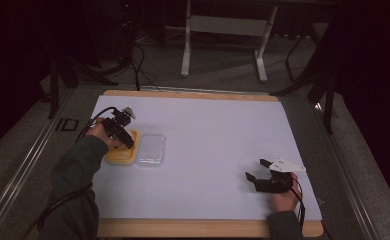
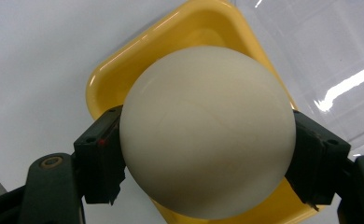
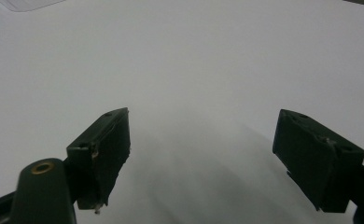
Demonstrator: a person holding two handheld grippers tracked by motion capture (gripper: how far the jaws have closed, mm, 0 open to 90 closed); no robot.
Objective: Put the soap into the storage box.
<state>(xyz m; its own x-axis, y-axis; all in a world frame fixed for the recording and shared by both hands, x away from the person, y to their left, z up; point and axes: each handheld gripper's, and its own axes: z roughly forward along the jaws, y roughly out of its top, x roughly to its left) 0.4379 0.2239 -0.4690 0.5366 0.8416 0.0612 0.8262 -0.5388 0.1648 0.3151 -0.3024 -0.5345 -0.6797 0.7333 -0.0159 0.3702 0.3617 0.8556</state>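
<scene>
We had the left gripper (image 2: 203,154) clamped on a white ball (image 2: 207,131), one black pad on each side at its widest part, prob. so the round surface couldn't slip out. In the left gripper view the ball sat right over the yellow tray (image 2: 124,70), w/ the tray's rim showing around it on the far and left sides; whether the ball touched the tray floor or hung just above it, we couldn't tell. Apart from the ball the tray looked empty, as far as the ball let us see. In the high view the tray (image 1: 114,158) lay at the left of the white table sheet (image 1: 208,140), and just to its right, edges about touching, lay a clear plastic lid (image 1: 151,149), flat and w/ nothing in it. Our right gripper (image 1: 257,169) waited well apart at the near right, jaws spread wide over bare sheet, holding nothing, kept out of the way, we'd judge, until needed.
</scene>
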